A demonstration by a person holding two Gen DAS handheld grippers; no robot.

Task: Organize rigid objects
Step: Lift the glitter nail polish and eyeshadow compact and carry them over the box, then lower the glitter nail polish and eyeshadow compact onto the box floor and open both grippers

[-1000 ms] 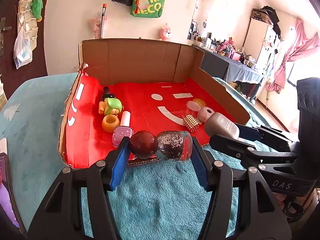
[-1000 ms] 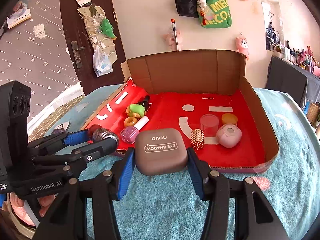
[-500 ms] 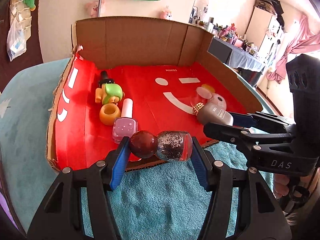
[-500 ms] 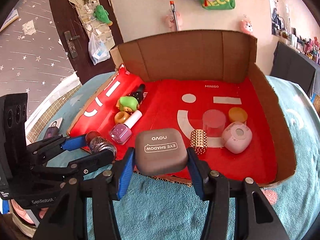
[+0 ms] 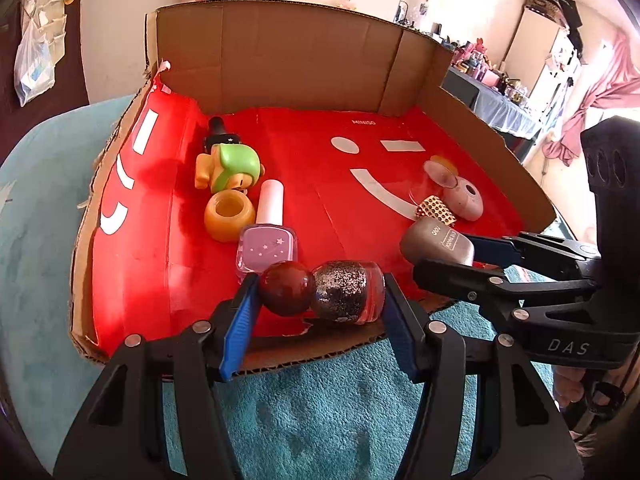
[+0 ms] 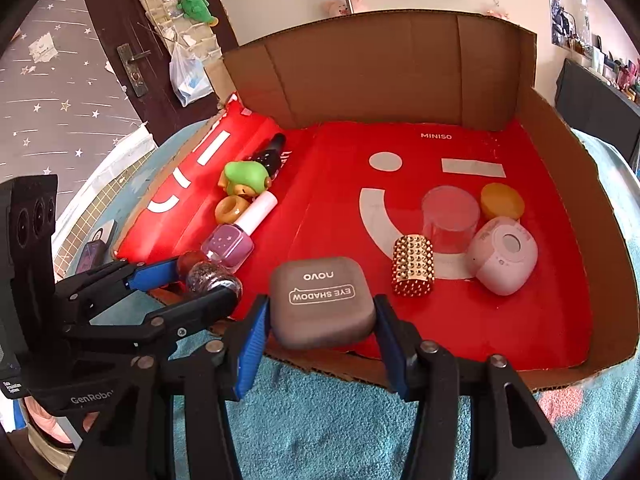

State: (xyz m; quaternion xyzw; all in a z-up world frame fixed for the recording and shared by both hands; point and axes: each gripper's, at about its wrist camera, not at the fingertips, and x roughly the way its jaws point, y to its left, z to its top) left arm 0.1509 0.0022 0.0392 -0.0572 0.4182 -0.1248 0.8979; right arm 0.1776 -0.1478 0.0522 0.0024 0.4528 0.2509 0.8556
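Observation:
My left gripper (image 5: 320,300) is shut on a glitter nail polish bottle (image 5: 344,292) with a dark red round cap, held sideways over the front edge of the red-lined cardboard box (image 5: 280,64). It also shows in the right wrist view (image 6: 208,276). My right gripper (image 6: 320,312) is shut on a grey eye shadow case (image 6: 322,300), held over the box's front edge (image 6: 560,372). The case also shows in the left wrist view (image 5: 438,242).
In the box on the left lie a pink nail polish bottle (image 5: 266,246), an orange ring (image 5: 229,216), a green toy (image 5: 230,168) and a black tube (image 5: 216,132). On the right lie a gold studded cylinder (image 6: 412,266), a clear cup (image 6: 450,218), a pink round device (image 6: 502,254) and an orange lid (image 6: 502,202). Teal towel (image 6: 340,432) lies in front.
Both grippers have moved forward towards the box, each with its object; the box fills more of both views and the objects now hang over its front edge.

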